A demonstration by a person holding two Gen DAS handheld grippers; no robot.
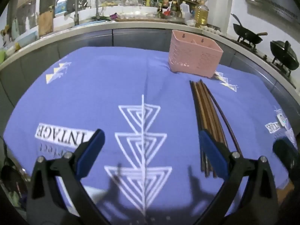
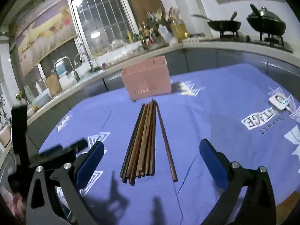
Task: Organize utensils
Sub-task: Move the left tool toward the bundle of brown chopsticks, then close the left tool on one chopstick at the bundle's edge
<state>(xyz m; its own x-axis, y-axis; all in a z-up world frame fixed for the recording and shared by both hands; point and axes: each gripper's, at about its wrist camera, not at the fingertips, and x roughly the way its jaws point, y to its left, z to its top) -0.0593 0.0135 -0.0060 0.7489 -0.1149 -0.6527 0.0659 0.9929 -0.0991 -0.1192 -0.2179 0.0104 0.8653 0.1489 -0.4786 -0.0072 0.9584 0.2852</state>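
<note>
The left gripper point(image 1: 151, 150) was held wide open, nothing between its blue pads point(image 1: 91, 151), above the purple cloth point(image 1: 105, 86) that covered the table. The chopsticks point(image 1: 207, 116) lay as a bundle just beside its right finger, whose pad overlapped their near ends in the left wrist view; whether it touched them could not be told. The right gripper point(image 2: 151, 159) was likewise spread wide and empty, and the chopsticks point(image 2: 144, 140) lay on the cloth point(image 2: 215, 103) between its fingers, clear of both pads point(image 2: 213, 165), their near ends pointed toward the gripper. One chopstick point(image 2: 166, 142) lay slightly apart to the right of the bundle, at an angle. The pink basket point(image 2: 147, 78) stood upright near the far edge of the table, just beyond the far tips of the chopsticks. A divider inside the basket point(image 1: 195, 56) was seen only in the left wrist view. Part of the left gripper, blurred, was seen at the left of the right wrist view.
</note>
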